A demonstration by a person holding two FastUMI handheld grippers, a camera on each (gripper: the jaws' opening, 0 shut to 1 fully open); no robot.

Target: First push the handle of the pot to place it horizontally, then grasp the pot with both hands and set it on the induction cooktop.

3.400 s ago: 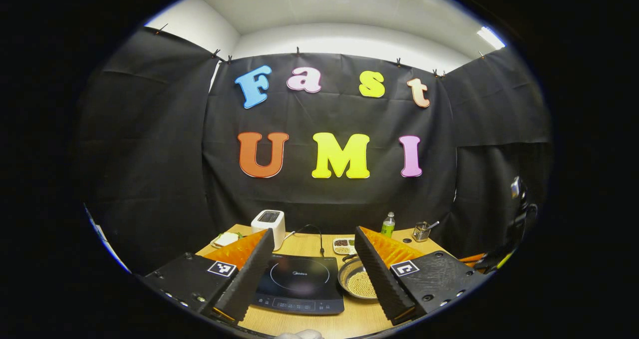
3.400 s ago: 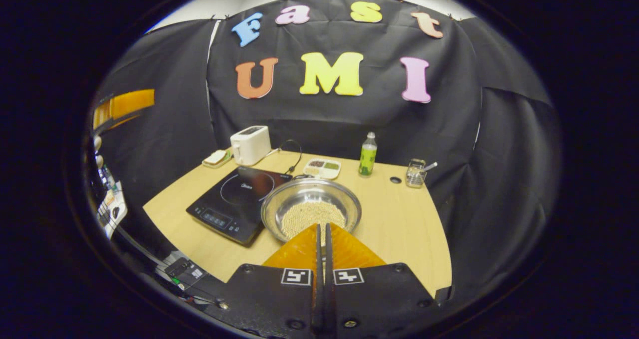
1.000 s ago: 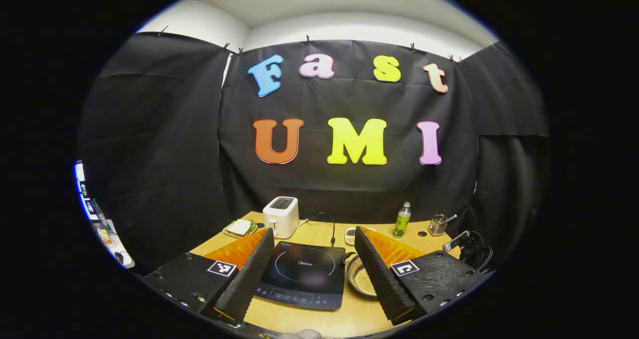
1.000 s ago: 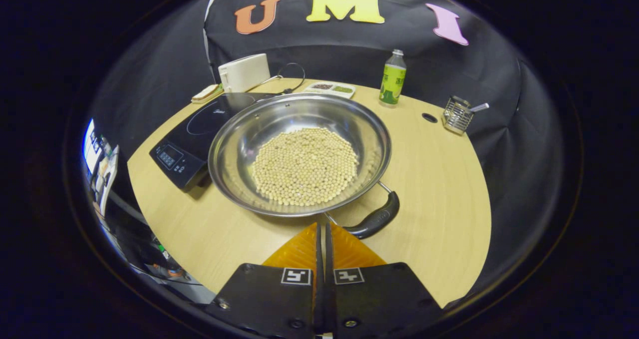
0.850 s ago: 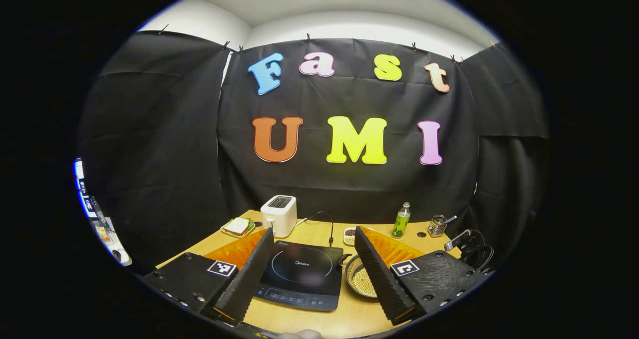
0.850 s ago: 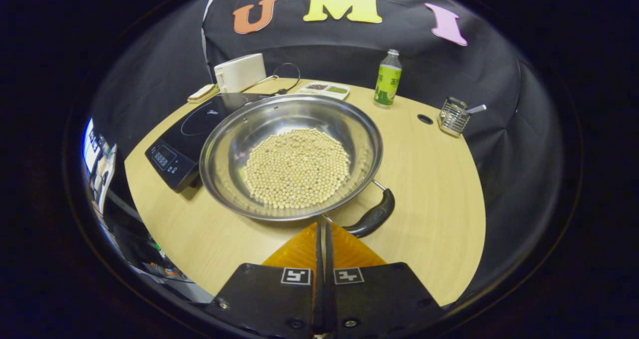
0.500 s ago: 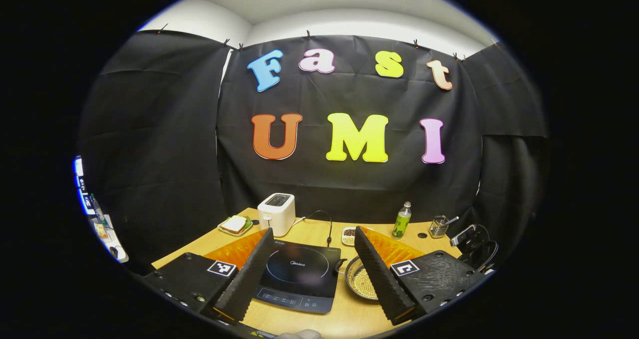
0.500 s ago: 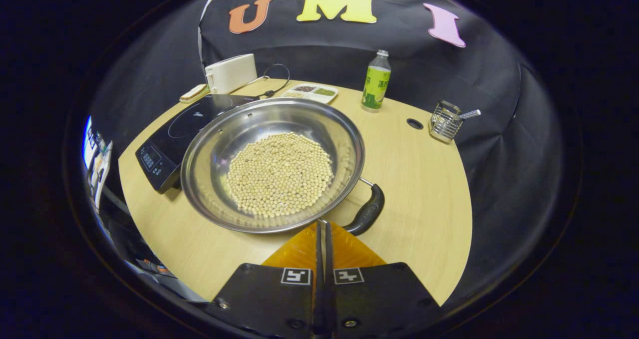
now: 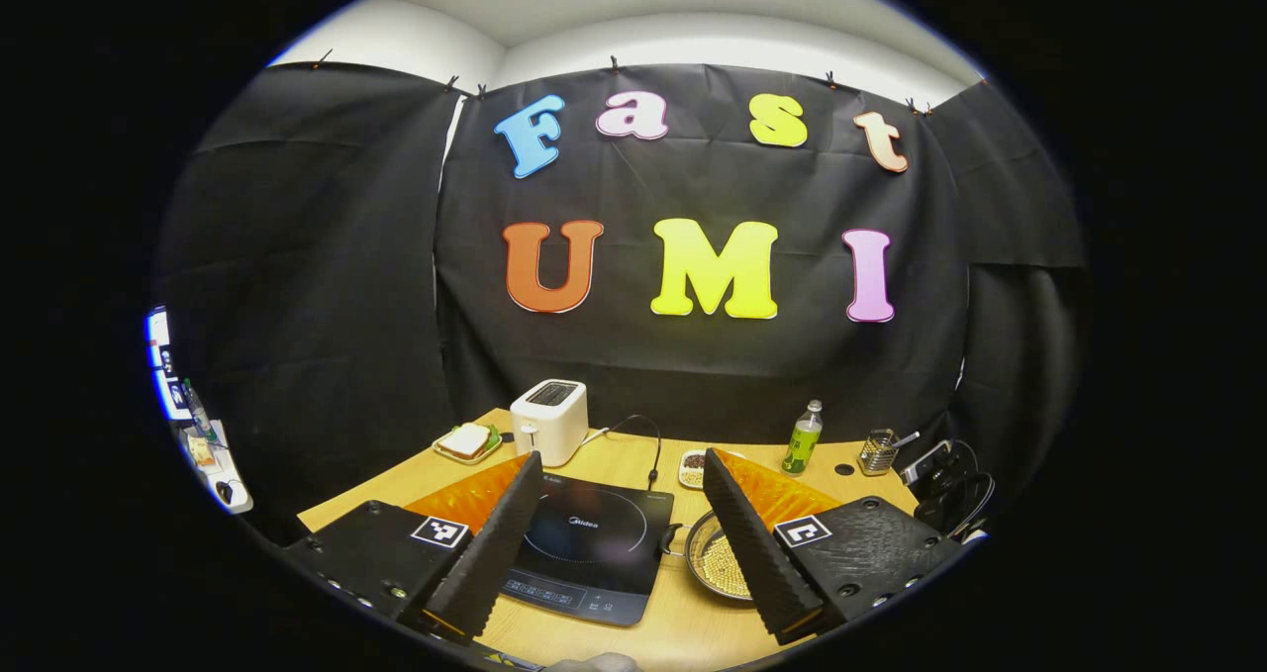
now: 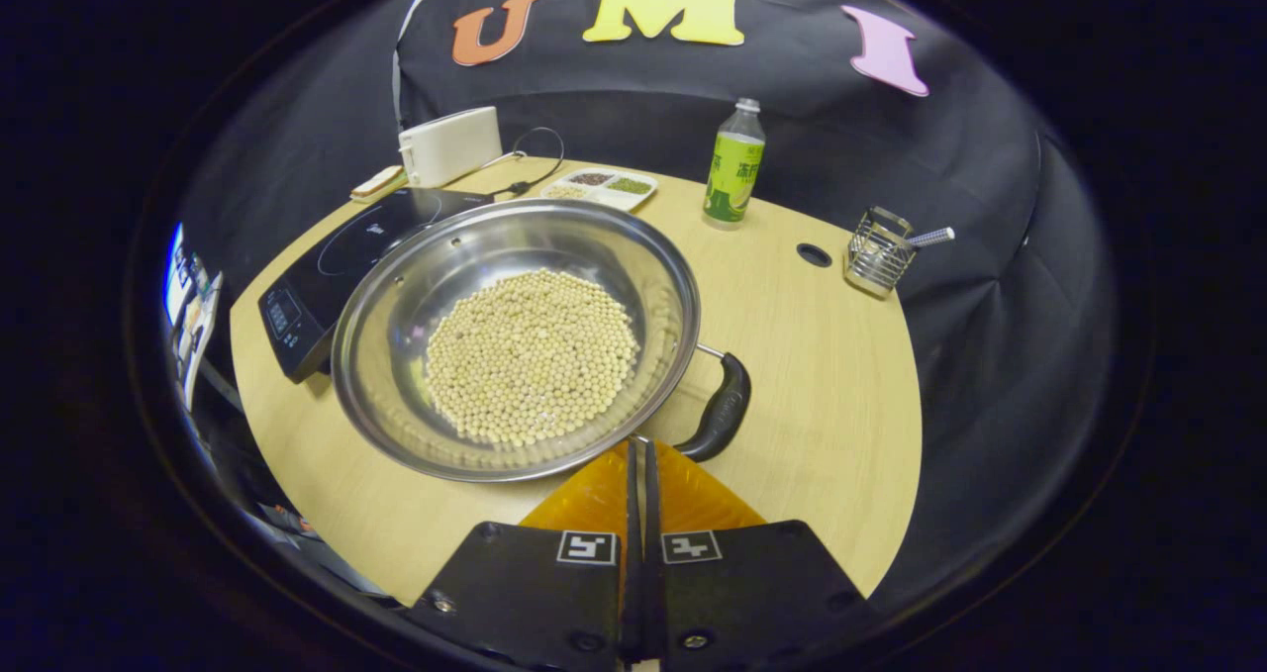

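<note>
Right gripper view: right gripper (image 10: 639, 454), jaws pressed together, tips just left of pot handle (image 10: 720, 411).
Handle slanting down-left off pot (image 10: 515, 336); left gripper (image 9: 619, 528) spread, farther back.

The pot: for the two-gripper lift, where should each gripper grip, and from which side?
Probably by its two handles. The black handle juts from the pot rim near the right gripper, so approach from there. The left gripper likely takes the small handle on the cooktop side.
</note>
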